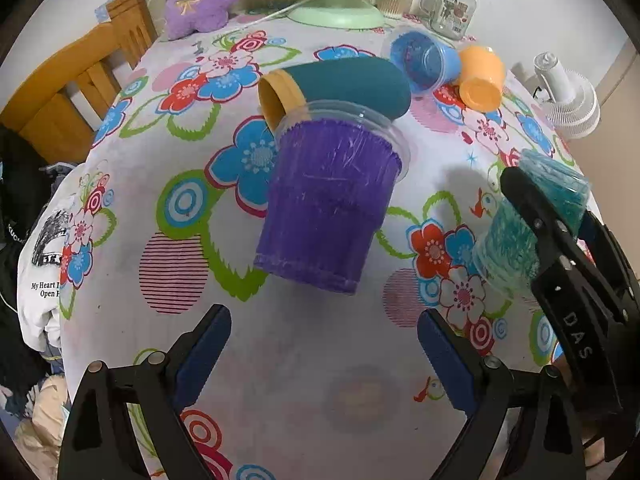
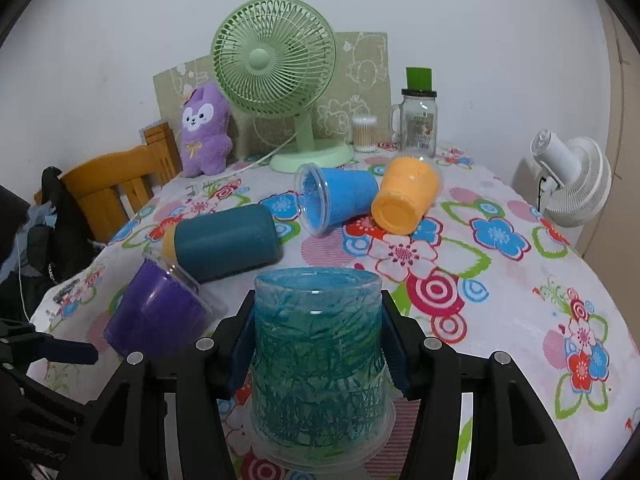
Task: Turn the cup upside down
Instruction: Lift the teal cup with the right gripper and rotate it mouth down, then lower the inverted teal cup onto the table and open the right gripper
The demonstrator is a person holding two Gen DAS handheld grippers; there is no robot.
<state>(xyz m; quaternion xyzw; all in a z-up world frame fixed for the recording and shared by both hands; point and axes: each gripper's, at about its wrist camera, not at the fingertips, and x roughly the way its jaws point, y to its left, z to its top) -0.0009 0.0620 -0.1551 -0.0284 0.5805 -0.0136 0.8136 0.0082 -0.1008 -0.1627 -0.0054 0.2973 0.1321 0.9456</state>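
R tongs [image 2: 318, 354] are clamped on the teal cup [image 2: 316, 360], pads on both sides. It's rim-down, base up, wide lip at or just above the surface [image 2: 500, 320]; can't tell if it's touching. So I judge the flip itself done for this one; what's left is letting go. L tongs [image 1: 324, 344] are wide apart w/ nothing in them, facing the purple cup [image 1: 328, 200], lying on its side against the dark teal tumbler [image 1: 344, 84]. Blue cup [image 2: 340, 202] & orange cup [image 2: 406, 200] also lie tipped, not yet flipped.
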